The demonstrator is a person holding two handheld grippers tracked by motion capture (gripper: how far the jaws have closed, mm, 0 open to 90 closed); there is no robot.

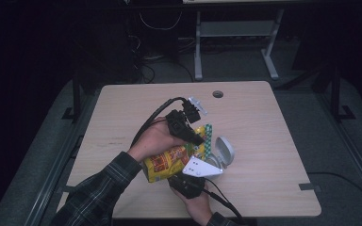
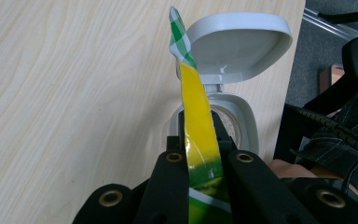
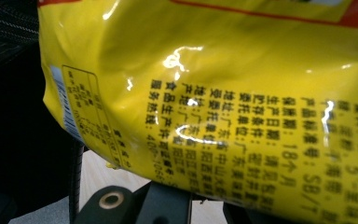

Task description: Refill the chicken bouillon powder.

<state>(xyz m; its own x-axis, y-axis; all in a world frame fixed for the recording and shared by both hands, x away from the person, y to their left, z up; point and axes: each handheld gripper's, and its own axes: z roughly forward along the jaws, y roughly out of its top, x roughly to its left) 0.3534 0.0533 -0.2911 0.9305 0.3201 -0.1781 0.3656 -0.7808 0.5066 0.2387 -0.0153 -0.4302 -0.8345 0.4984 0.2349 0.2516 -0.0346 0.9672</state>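
Note:
A yellow snack bag (image 1: 166, 163) with red print and a green-checked top seam is held above the table between both hands. My left gripper (image 1: 199, 140) is shut on the bag's flattened top edge (image 2: 198, 140), with the seam sticking out past the jaws. My right gripper (image 1: 187, 180) sits under the bag's lower end, its grey plate (image 1: 200, 168) on top. In the right gripper view the bag's printed back (image 3: 223, 93) covers the jaws, so their state is hidden.
A small grey container (image 1: 222, 154) with its flip lid (image 2: 237, 42) standing open rests on the wooden table (image 1: 264, 122), just right of the bag and behind the left gripper's tips. A cable hole (image 1: 218, 94) lies near the far edge.

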